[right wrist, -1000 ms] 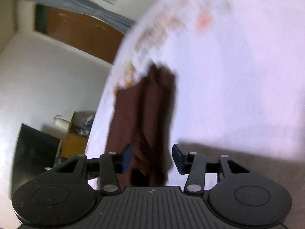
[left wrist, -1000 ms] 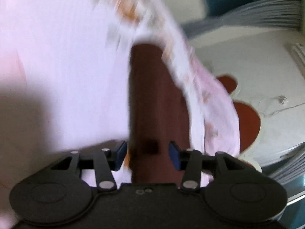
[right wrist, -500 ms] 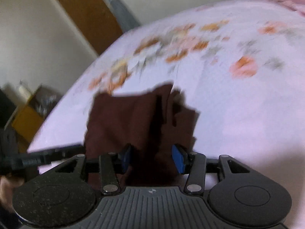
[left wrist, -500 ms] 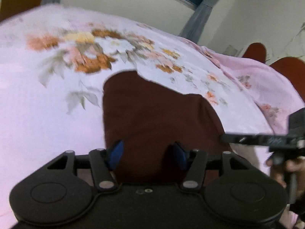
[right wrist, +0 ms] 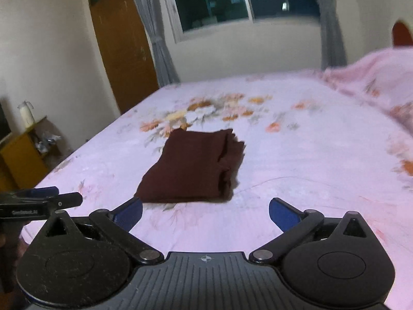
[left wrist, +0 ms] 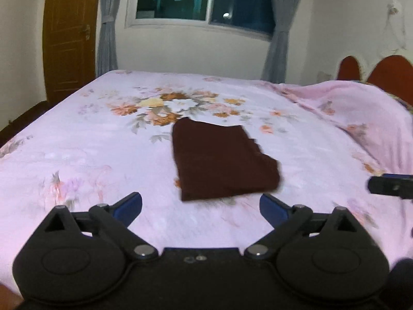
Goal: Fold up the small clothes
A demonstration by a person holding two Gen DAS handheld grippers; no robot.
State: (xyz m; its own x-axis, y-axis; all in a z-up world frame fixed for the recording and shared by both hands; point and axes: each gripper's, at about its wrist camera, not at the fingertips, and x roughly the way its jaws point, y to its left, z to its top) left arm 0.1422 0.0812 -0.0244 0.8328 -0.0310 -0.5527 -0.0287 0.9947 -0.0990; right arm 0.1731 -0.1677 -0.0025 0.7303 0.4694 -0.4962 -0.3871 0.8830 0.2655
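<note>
**Folded cloth down on the bed, both tools letting go**

On my left, the left tool [left wrist: 200, 206] has its blue fingers spread wide and opening further, with nothing between them but bedsheet. Just beyond its tips lies the dark brown garment [left wrist: 222, 160], folded into a flat, roughly square packet in the middle of the bed [left wrist: 77, 149], near the flower print. From my right side the same garment [right wrist: 193, 168] shows stacked layers along its right edge, a little uneven. The right tool [right wrist: 205, 213] is likewise opening wide and empty, hovering short of the near edge of the packet and not touching it.

I judge the folding of this piece finished and the release under way. The next move calls for either tidying that ragged right edge or reaching for another piece, though I see no other clothes on the bed.

What kind of garment it is I cannot tell: the fold hides its shape. Motion blur softens its near corners. Each tool appears only as a sliver at the edge of the other's view, and my hands are barely visible.
</note>
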